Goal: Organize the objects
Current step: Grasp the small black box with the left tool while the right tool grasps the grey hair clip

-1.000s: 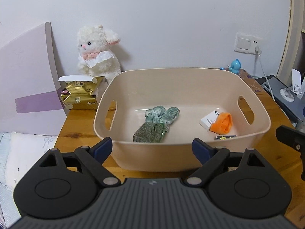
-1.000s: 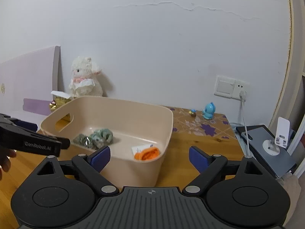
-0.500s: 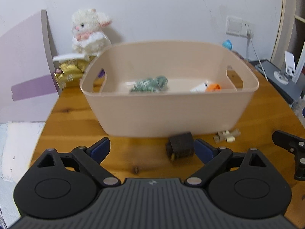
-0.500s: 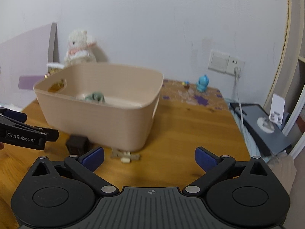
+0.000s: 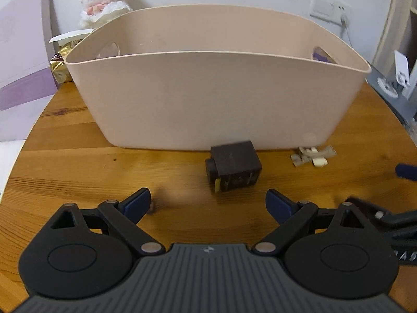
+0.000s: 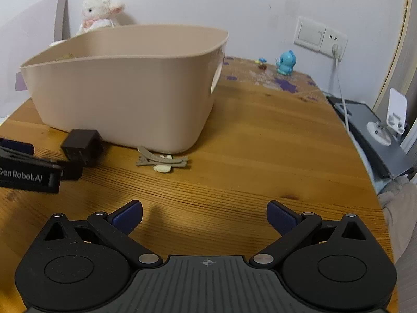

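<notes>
Both claws spread wide and empty: left gripper (image 5: 208,204) low over the table (image 5: 78,167), black charger (image 5: 234,169) just ahead by the basket (image 5: 208,99), right gripper (image 6: 204,216) near the hair clips (image 6: 161,160).

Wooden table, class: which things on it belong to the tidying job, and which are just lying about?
Job: beige basket, black cube-shaped adapter, beige hair clips, both open grippers, left and right.

Lying about: plush lamb, blue figurine, gold packet.
</notes>
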Available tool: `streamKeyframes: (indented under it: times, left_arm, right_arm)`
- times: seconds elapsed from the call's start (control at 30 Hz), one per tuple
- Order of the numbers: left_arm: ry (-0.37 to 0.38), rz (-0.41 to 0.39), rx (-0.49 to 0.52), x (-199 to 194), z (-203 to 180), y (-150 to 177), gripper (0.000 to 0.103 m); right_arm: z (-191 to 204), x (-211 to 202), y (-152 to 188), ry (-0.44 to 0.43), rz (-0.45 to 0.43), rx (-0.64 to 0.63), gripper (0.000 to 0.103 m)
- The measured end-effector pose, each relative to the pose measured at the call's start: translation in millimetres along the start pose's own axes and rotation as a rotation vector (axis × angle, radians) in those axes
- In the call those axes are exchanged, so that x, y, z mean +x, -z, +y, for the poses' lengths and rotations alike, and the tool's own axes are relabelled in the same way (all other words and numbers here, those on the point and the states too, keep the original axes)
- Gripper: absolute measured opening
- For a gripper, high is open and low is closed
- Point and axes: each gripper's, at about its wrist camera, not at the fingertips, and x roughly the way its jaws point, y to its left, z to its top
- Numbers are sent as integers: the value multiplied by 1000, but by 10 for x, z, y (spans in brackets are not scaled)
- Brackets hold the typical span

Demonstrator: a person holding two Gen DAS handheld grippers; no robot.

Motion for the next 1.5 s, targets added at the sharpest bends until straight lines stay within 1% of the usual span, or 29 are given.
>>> streamKeyframes:
  times: [0.17, 0.3, 0.57, 0.73, 0.9, 0.93, 1.0, 1.03, 1.07, 1.1, 1.17, 1.2, 1.23, 1.27, 1.5]
  left_arm:
    - [16, -7, -16, 142, -20, -20, 95]
    - [21, -13, -30, 243, 8, -41, 96]
    - [-19, -43, -17, 317, 103, -65, 96]
    - [-22, -50, -35, 321, 223, -83, 96]
    - [-26, -62, -34, 320, 259, -80, 94]
    - [-30, -65, -35, 314, 256, -70, 94]
    - [-34, -70, -32, 309, 241, -61, 94]
    - [-32, -72, -30, 305, 236, -60, 92]
    - [-28, -77, -27, 297, 230, -62, 84]
    - [-23, -83, -23, 285, 224, -68, 80]
    - [-11, -85, -14, 256, 210, -78, 65]
    - [-5, -83, -8, 246, 205, -85, 62]
    - [1, -82, -4, 242, 204, -92, 55]
    - [8, -81, 2, 231, 199, -94, 47]
    - [21, -61, 14, 172, 207, -66, 47]
  right_arm:
    - [-1, 185, -24, -7, 30, 18, 103]
    - [-4, 277, -70, -28, 23, 66, 103]
    - [146, 437, -185, -23, -19, 68, 103]
    - [220, 494, -213, -17, -51, 72, 103]
    - [235, 560, -232, 1, -79, 95, 103]
    - [235, 567, -235, 0, -82, 95, 103]
    - [239, 573, -242, -4, -83, 97, 99]
    - [243, 567, -250, -2, -85, 96, 92]
    - [251, 558, -259, -5, -89, 93, 86]
    - [270, 547, -261, -10, -89, 89, 83]
    - [313, 517, -258, -17, -92, 72, 68]
    - [340, 499, -253, -20, -95, 65, 63]
    - [363, 479, -249, -21, -98, 60, 55]
    - [386, 462, -244, -17, -98, 57, 55]
    - [399, 341, -116, -23, -108, 62, 54]
